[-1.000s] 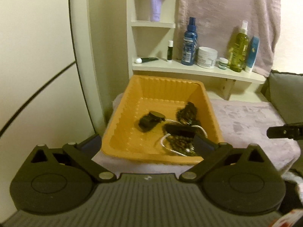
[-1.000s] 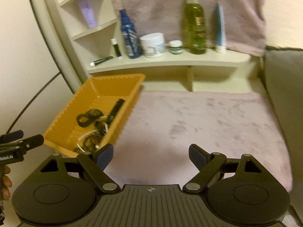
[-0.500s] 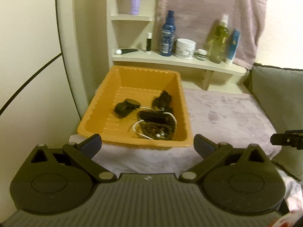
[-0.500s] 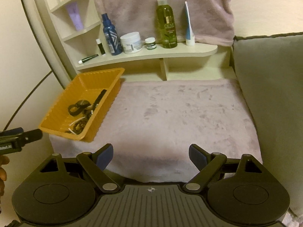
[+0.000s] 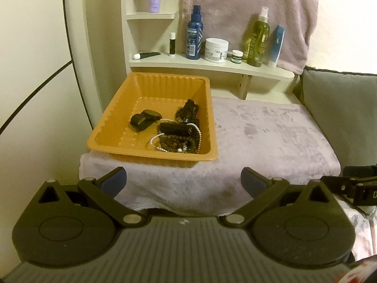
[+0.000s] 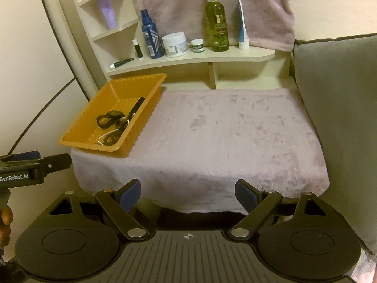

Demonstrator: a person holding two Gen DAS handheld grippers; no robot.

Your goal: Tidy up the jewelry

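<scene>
An orange plastic tray (image 5: 113, 127) (image 6: 84, 120) sits on the left part of a mauve plush cloth (image 5: 271, 139) (image 6: 235, 136). In it lie a black folded strap (image 5: 143, 120) (image 6: 109, 119), a black bar-shaped piece (image 5: 175, 128), dark beaded strands (image 5: 179, 143) and a white pearl string (image 5: 200, 134). My left gripper (image 5: 183, 182) hangs open and empty short of the cloth's near edge, back from the tray. To the right, my right gripper (image 6: 188, 192) is open and empty too, in front of the cloth's near edge.
A cream shelf (image 6: 188, 59) behind the cloth carries a blue spray bottle (image 6: 150, 37), a white jar (image 6: 175, 44), a green oil bottle (image 6: 216, 21) and tubes. A grey cushion (image 6: 341, 118) flanks the right side. A mauve towel (image 5: 247, 11) hangs on the wall.
Both grippers have pulled back from the tray and cloth, which look smaller and farther now. Both stay open and empty; the jewelry in the tray has not moved.
</scene>
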